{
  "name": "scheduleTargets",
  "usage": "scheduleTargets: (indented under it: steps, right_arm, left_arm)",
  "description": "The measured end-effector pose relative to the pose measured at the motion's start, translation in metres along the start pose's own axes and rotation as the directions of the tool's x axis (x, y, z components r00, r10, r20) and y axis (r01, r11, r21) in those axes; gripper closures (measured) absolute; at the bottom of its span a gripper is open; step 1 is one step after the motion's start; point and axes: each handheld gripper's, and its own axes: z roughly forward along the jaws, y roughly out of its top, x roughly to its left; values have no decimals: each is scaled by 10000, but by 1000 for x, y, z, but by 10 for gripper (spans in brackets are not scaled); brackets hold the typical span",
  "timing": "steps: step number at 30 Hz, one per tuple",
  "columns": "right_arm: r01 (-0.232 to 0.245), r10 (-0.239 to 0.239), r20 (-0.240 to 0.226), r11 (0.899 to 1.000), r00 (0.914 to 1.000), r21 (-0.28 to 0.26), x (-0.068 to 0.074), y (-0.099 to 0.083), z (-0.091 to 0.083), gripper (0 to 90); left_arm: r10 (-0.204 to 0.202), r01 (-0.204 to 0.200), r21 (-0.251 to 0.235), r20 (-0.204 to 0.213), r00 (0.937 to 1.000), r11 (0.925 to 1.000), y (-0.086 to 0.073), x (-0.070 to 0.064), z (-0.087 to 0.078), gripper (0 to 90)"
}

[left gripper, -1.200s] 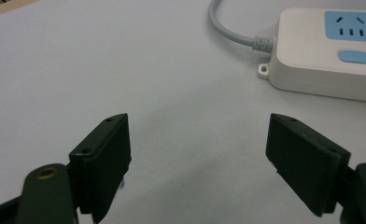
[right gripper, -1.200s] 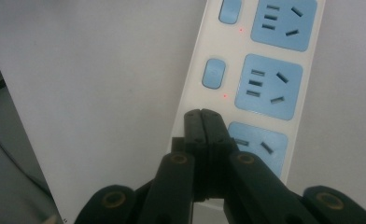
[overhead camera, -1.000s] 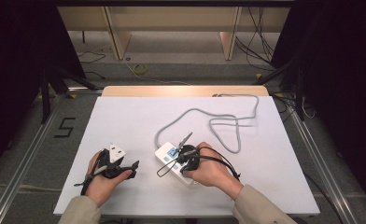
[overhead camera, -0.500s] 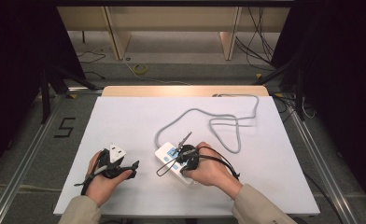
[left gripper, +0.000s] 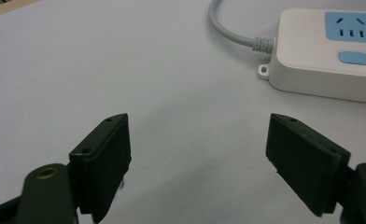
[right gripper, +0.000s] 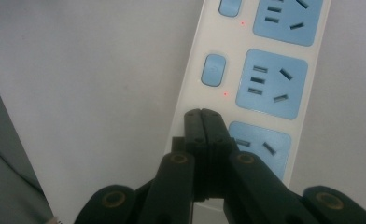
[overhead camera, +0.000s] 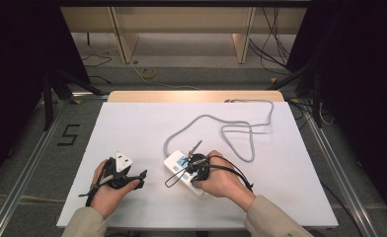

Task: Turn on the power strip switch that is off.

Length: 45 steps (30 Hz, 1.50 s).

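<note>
My right hand-held gripper (right gripper: 202, 122), jaws closed empty, presses the power strip (right gripper: 246, 88) beneath it; my left hand-held gripper (left gripper: 197, 163) waits agape; switches remain.

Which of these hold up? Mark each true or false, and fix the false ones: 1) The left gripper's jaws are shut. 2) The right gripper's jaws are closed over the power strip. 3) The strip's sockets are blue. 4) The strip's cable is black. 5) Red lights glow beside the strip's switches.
1) False. The left gripper has its jaws wide apart, with bare white table between them.
2) True. The right gripper has its jaws pressed together, tips over the power strip; whether they touch it cannot be told.
3) True. The socket faces are blue on a white body.
4) False. The cable is grey and loops across the table.
5) True. Small red lights show next to the blue switches.
</note>
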Motion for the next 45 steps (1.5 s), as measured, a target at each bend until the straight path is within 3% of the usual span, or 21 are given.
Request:
scheduleTargets:
  steps: [45]
  right_arm:
    - [-77, 76, 196, 9999, 9998, 81, 3, 0, 2, 900]
  left_arm:
    - [72, -72, 24, 18, 10000, 10000, 0, -2, 1, 221]
